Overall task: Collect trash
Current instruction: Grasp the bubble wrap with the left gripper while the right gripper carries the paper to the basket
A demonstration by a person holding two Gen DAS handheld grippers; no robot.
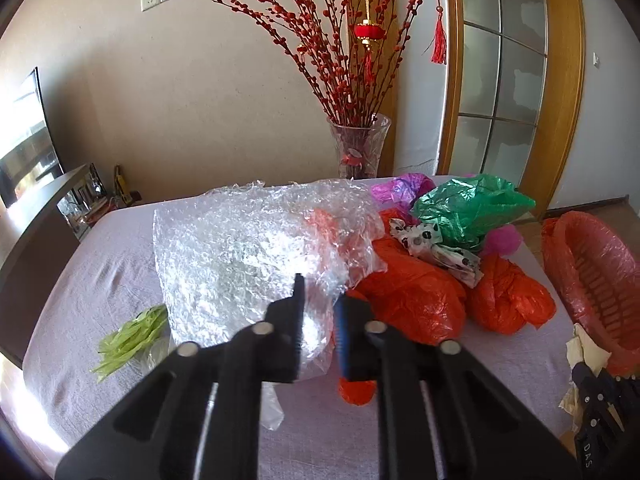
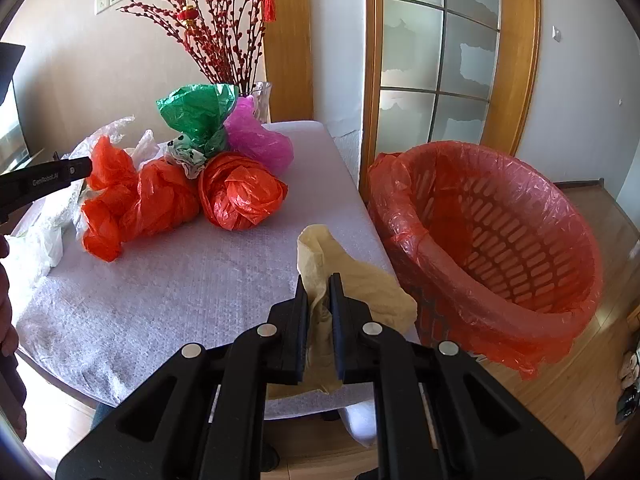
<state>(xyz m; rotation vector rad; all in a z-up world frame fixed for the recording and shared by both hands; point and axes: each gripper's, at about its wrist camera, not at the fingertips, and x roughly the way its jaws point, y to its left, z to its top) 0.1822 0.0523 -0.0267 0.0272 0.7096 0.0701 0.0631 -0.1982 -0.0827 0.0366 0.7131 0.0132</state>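
A big sheet of clear bubble wrap [image 1: 240,248] lies on the lavender-covered table [image 1: 100,280]. My left gripper [image 1: 320,304] is shut on its near edge, with the film pinched between the fingers. To the right sit orange-red bags [image 1: 412,296], a green bag [image 1: 468,204], a magenta bag [image 1: 400,188] and spotted paper [image 1: 432,244]. My right gripper [image 2: 319,292] is shut on a crumpled yellowish paper [image 2: 352,280] at the table's right edge. Beside that edge stands the red basket [image 2: 420,236], lined with a red bag and tilted towards me.
Light green shreds [image 1: 132,336] lie at the table's left. A glass vase of red branches [image 1: 360,148] stands behind the far edge. A dark cabinet [image 1: 36,232] and a screen [image 1: 24,140] are at the left, a wooden door [image 2: 440,60] behind the basket. A person's hand [image 2: 6,312] shows at the left edge.
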